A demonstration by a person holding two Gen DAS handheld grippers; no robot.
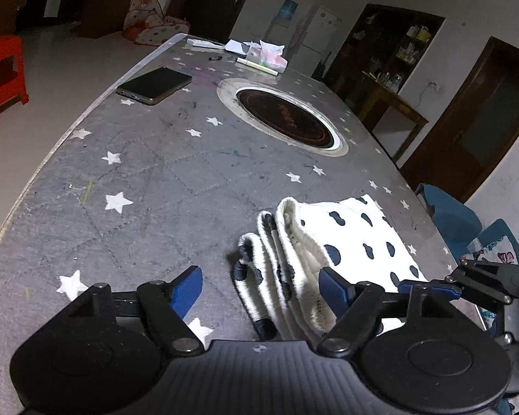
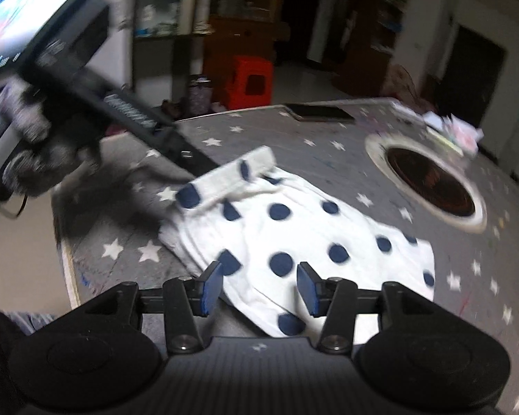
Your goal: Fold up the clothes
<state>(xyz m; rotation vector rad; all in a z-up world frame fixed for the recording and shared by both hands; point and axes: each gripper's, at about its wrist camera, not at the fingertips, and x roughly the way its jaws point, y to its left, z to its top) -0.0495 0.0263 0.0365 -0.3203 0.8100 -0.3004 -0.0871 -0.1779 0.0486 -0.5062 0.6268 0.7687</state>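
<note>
A white garment with navy dots lies folded on the grey, star-printed table. In the left wrist view its ribbed, layered edge runs between the fingers of my left gripper, which stands open with the left pad clear of the cloth. My right gripper is open too, hovering over the garment's near edge with the cloth showing in the gap. One blue finger of the right gripper shows at the far right of the left wrist view. A blurred dark tool body reaches to the raised waistband.
A phone lies near the table's left edge. A round recessed hob sits mid-table, with tissues and papers beyond it. A red stool stands on the floor at left and a blue chair at right.
</note>
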